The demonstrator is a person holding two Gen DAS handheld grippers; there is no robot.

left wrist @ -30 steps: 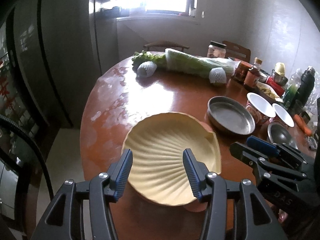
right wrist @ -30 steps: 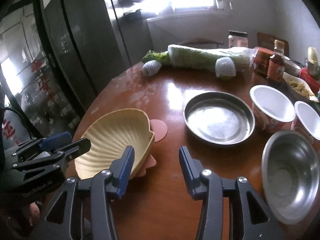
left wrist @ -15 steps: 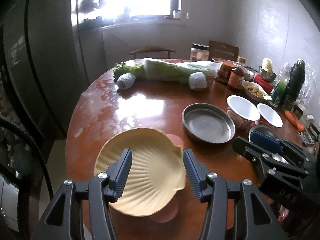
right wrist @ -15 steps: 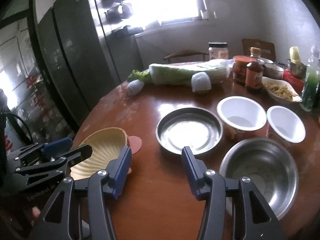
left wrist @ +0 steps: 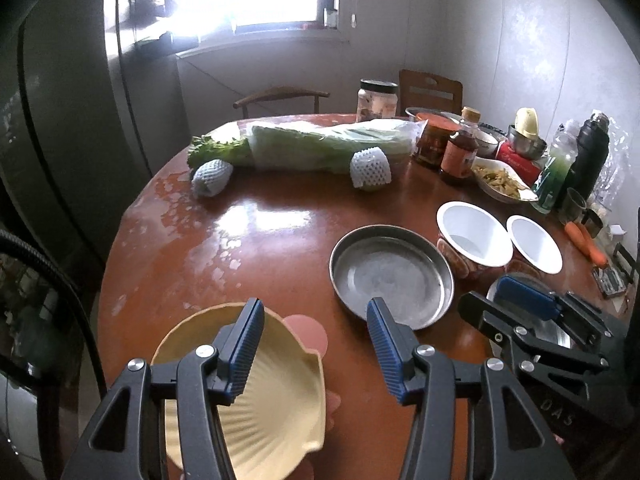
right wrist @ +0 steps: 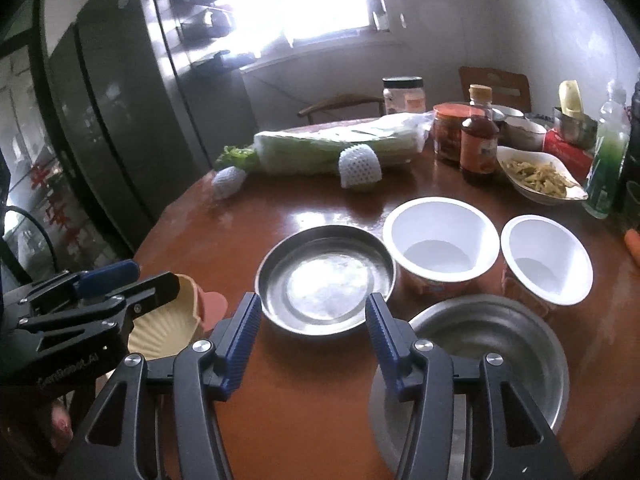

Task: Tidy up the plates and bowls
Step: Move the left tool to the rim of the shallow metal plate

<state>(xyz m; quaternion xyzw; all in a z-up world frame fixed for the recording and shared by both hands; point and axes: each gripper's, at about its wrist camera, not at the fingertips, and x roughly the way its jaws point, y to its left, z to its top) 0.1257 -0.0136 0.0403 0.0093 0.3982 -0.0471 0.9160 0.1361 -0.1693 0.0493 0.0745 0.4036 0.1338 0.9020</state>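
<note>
A round brown table (left wrist: 248, 248) is seen from two handheld grippers. The left gripper (left wrist: 316, 344) is held with jaws spread and empty above a yellow shell-shaped plate (left wrist: 280, 400) at the near edge. The right gripper (right wrist: 312, 340), whose jaws have just been opening, is held empty above a steel plate (right wrist: 326, 280), beside a steel bowl (right wrist: 500, 344) and two white paper bowls (right wrist: 438, 240).

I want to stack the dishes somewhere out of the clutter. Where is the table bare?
The widest bare patch of table lies between the cabbage, the metal plate and the yellow shell dish. The right side is crowded: two white cups, a steel bowl, jars and bottles packed close.
</note>
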